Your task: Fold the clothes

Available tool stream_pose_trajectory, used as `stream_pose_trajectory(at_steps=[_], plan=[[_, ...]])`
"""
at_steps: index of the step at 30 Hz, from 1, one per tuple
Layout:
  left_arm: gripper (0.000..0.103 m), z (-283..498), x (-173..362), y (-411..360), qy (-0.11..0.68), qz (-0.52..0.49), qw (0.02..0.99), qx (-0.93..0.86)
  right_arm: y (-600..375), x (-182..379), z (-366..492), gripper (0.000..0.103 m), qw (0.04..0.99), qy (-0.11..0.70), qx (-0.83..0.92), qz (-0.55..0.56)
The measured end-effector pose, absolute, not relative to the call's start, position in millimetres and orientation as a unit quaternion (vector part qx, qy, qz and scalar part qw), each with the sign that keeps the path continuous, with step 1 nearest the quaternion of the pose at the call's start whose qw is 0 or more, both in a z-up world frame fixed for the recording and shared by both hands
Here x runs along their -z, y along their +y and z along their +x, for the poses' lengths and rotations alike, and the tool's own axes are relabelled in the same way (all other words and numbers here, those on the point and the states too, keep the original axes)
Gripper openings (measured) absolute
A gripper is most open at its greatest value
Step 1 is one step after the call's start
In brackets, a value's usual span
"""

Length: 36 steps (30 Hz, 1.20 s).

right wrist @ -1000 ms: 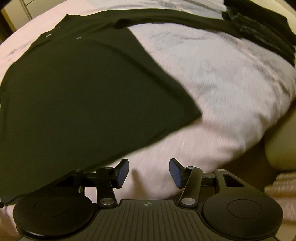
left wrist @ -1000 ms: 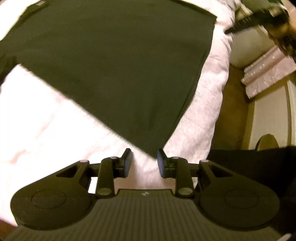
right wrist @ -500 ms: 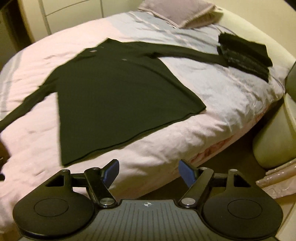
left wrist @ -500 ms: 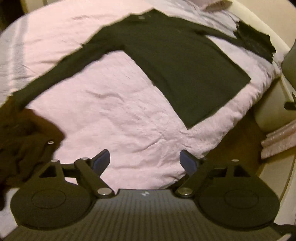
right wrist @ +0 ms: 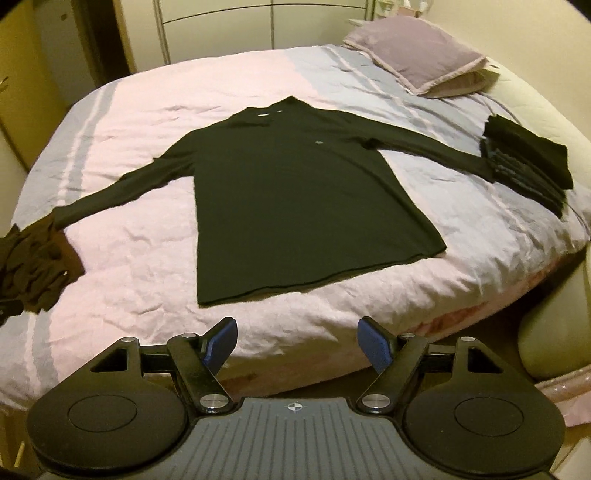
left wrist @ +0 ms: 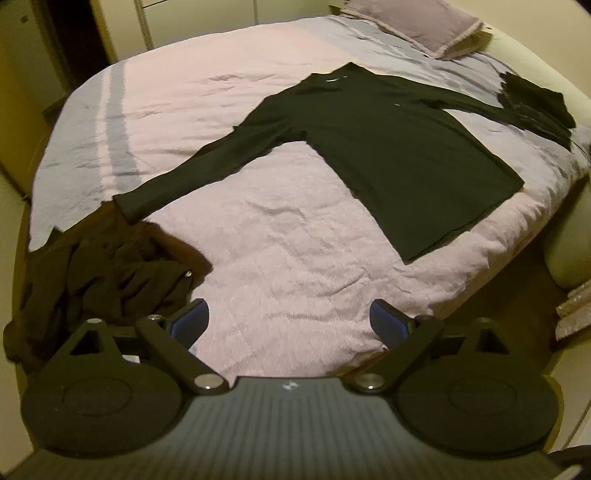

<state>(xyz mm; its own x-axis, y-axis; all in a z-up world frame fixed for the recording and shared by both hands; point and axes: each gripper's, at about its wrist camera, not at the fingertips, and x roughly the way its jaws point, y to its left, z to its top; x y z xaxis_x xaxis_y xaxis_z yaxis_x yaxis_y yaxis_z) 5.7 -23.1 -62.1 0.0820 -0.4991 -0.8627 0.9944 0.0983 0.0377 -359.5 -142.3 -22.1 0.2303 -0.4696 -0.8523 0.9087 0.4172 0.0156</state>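
A black long-sleeved shirt [right wrist: 295, 206] lies flat on the pink bed cover [right wrist: 147, 280], both sleeves spread out, hem toward me. It also shows in the left wrist view [left wrist: 399, 155], to the right. My left gripper [left wrist: 290, 319] is open and empty, held back above the bed's near edge. My right gripper [right wrist: 297, 341] is open and empty, a little short of the shirt's hem. A stack of folded dark clothes [right wrist: 528, 166] lies at the right sleeve's end. A crumpled pile of dark brown clothes [left wrist: 103, 273] lies at the bed's left edge.
A mauve pillow [right wrist: 417, 59] lies at the head of the bed. Wardrobe doors [right wrist: 221, 29] stand behind the bed. A cream padded bed frame [right wrist: 554, 332] curves along the right side, with bare floor below it.
Both grippers have pulled back and up from the shirt's hem corners and opened wide. The whole shirt and bed have come into view.
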Motion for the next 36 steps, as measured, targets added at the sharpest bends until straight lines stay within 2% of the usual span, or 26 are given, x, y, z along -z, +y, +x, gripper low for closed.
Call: stream_pose_trajectory(at_steps=[12, 36], plan=[[0.092, -12, 54, 1, 0.366, 0.331, 0.674, 0.55, -140, 21, -381, 0.075, 0.75, 0.407, 0.446, 0.27], [0.092, -28, 52, 3, 0.356, 0.342, 0.676, 0.547, -139, 26, -379, 0.075, 0.762, 0.405, 0.422, 0.279]])
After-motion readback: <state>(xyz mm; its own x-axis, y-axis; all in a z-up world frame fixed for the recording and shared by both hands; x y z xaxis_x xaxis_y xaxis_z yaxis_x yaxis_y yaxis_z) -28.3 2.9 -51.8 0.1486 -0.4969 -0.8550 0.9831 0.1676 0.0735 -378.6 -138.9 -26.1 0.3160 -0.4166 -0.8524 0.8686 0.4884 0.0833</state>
